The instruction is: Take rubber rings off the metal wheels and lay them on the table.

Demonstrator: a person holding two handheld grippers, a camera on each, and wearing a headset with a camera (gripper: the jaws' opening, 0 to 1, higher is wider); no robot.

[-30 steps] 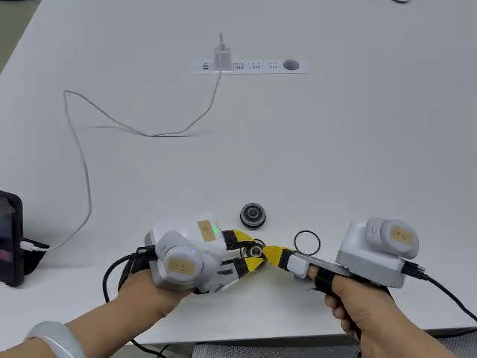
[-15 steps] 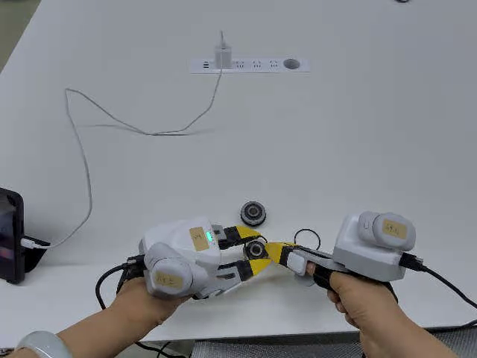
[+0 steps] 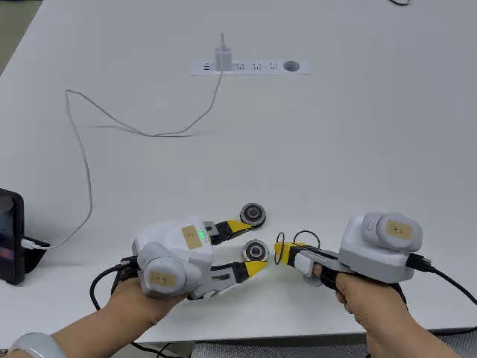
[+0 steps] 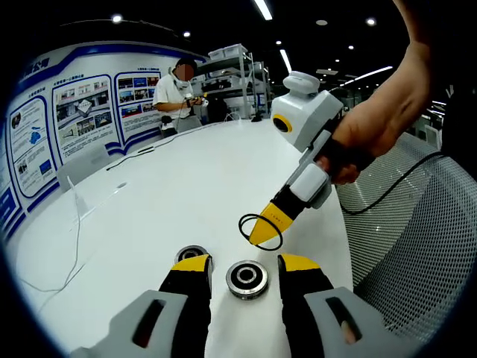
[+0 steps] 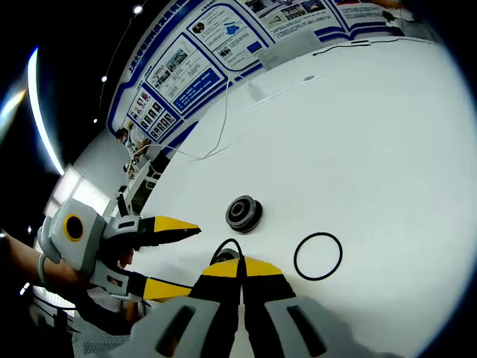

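A metal wheel (image 3: 256, 250) (image 4: 247, 277) lies flat on the white table between the jaws of my open left gripper (image 3: 253, 245) (image 4: 247, 265), touching neither jaw. A second wheel (image 3: 253, 214) (image 4: 193, 257) (image 5: 244, 212) rests just beyond the far jaw. My right gripper (image 3: 279, 250) (image 5: 240, 268) is shut on a thin black rubber ring (image 3: 276, 250) (image 4: 261, 231) (image 5: 228, 248), held a short way right of the near wheel. Another rubber ring (image 3: 307, 239) (image 5: 318, 256) lies loose on the table by the right gripper.
A power strip (image 3: 250, 66) with a plugged charger sits at the back, its cable (image 3: 82, 156) running left down to a phone (image 3: 9, 235) at the left edge. The table's front edge is close under both hands.
The left gripper has opened and let go of the near wheel. The right gripper has drawn back to the right with the rubber ring, which is now off the wheel.
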